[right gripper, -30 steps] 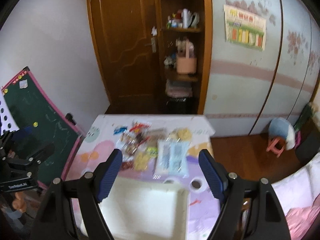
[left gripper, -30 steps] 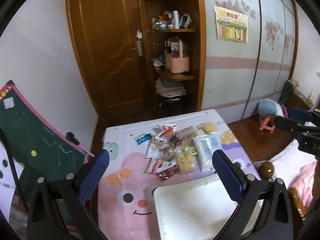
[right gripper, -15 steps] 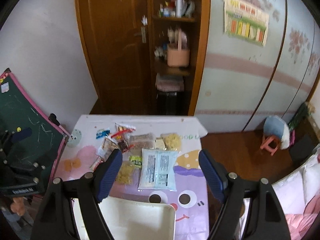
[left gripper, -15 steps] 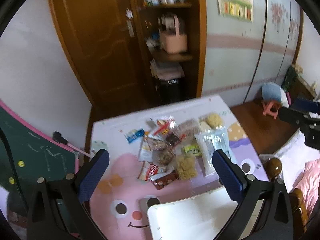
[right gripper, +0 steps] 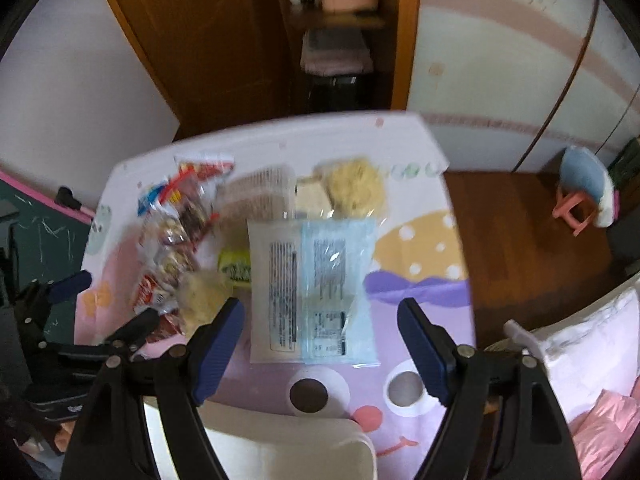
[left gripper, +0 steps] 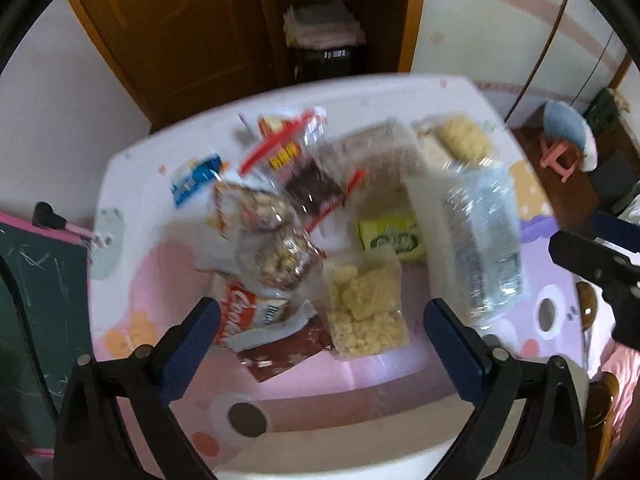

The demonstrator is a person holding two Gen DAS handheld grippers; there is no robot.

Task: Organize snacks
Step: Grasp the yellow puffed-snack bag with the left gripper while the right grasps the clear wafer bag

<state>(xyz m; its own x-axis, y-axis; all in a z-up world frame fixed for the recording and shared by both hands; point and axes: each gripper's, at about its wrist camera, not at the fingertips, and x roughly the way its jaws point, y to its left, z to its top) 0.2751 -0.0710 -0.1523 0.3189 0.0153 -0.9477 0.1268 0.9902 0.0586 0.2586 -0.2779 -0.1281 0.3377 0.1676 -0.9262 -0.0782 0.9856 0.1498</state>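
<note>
The snacks (left gripper: 320,232) lie in a messy pile in the middle of the table (left gripper: 132,184), which has a pink and purple cartoon cover, and now they look much bigger and closer than they did a second ago. Back then both cameras saw the door, the shelf and the wall high up, with the pile small and far below; now the pile fills most of each view and the shelf has slid to the very top. So both hands have dropped down toward the table and tipped to point at the pile. The pictures are smeared, so the hands look to be on the move. In the pile there is a clear bag of yellow puffs (left gripper: 366,308), a brown wrapper (left gripper: 286,346), a small green pack (left gripper: 392,234) and a big clear blue bag (right gripper: 316,288). The white tray (right gripper: 288,450) sits at the near edge of the table, and only a strip of it shows now. The left gripper (left gripper: 320,344) has its jaws spread wide with nothing in them, and it hangs over the puffs and the brown wrapper. The right gripper (right gripper: 320,344) also has its jaws spread wide and empty, and it hangs over the near end of the big blue bag. No snack has been picked up yet, so the sorting is probably just about to start, with a first grab likely next
</note>
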